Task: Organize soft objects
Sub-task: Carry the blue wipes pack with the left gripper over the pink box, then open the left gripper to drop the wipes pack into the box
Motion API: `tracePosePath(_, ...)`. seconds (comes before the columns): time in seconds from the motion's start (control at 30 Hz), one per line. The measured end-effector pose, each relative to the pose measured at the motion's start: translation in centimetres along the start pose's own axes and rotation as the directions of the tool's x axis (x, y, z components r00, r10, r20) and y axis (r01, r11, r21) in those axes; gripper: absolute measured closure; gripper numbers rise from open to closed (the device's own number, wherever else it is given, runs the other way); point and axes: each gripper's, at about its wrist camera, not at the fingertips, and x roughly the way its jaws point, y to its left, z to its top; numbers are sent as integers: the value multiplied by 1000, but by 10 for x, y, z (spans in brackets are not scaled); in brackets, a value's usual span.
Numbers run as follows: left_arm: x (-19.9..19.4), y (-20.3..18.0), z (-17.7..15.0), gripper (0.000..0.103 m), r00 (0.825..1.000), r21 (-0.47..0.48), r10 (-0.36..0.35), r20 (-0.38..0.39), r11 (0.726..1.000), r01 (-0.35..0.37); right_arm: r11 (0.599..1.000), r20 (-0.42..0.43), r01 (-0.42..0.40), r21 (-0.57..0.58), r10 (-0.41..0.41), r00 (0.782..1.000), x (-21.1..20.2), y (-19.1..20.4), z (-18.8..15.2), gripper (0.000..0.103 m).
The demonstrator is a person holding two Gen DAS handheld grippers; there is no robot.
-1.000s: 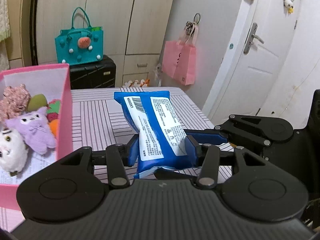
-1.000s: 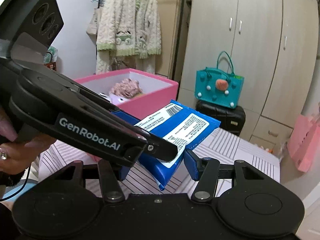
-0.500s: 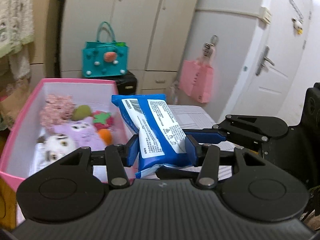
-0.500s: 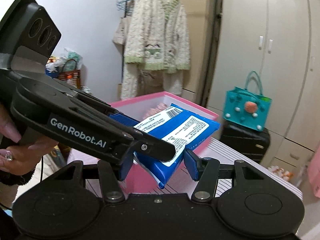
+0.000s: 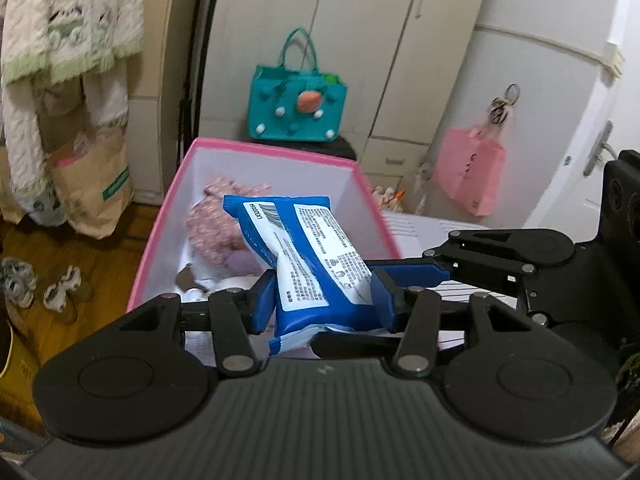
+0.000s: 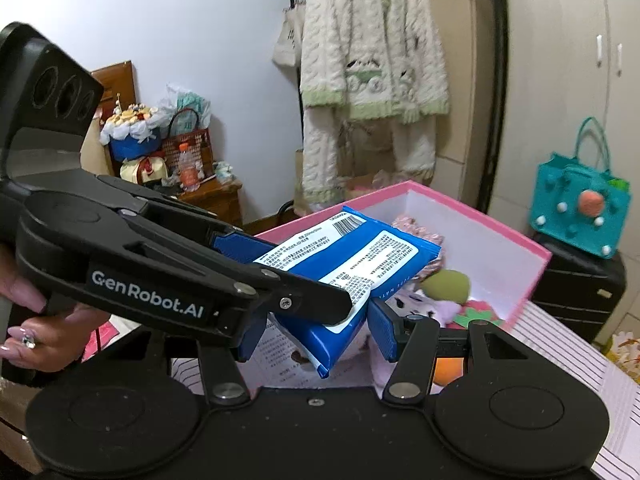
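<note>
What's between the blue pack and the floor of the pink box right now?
In the right wrist view, soft toys lie under the blue pack inside the pink box: a pink fuzzy toy and a green one.

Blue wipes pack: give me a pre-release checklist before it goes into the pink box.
1. Left gripper pads pressing the blue wipes pack: ok.
2. Right gripper also clamped on the pack: ok.
3. Pack over the pink box opening: ok.
4. Bare floor in the box under the pack: cannot tell.
5. Plush toys lying below the rim: ok.
6. Pack level: not ok, tilted.
</note>
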Motion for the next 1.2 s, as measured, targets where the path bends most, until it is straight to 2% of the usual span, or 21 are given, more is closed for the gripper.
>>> tracePosePath(0.27,35,37,14,54,996,-51,21,-92,998,-25,997,-68,-63,46,66,995,42,-20,9,42)
tracePosePath(0.43,45,47,17,52,993,-53,15,-115,998,-21,997,-104,-68,25,71,992,55,-26,11,42)
tracePosePath(0.57,46,42,13,52,994,-4,50,-99,999,-51,997,-126,-65,35,69,990,61,-29,11,41)
tracePosePath(0.83,35,38,4,58,997,27,33,-73,999,-31,997,-127,-71,3,71,989,51,-19,7,41)
tracePosePath(1.07,36,35,-6,58,993,36,72,-96,997,-69,997,-142,-70,-21,67,988,48,-13,0,40)
tracePosePath(1.2,29,27,-5,57,990,68,128,-64,990,-124,999,-114,-45,1,45,992,33,-16,-2,36)
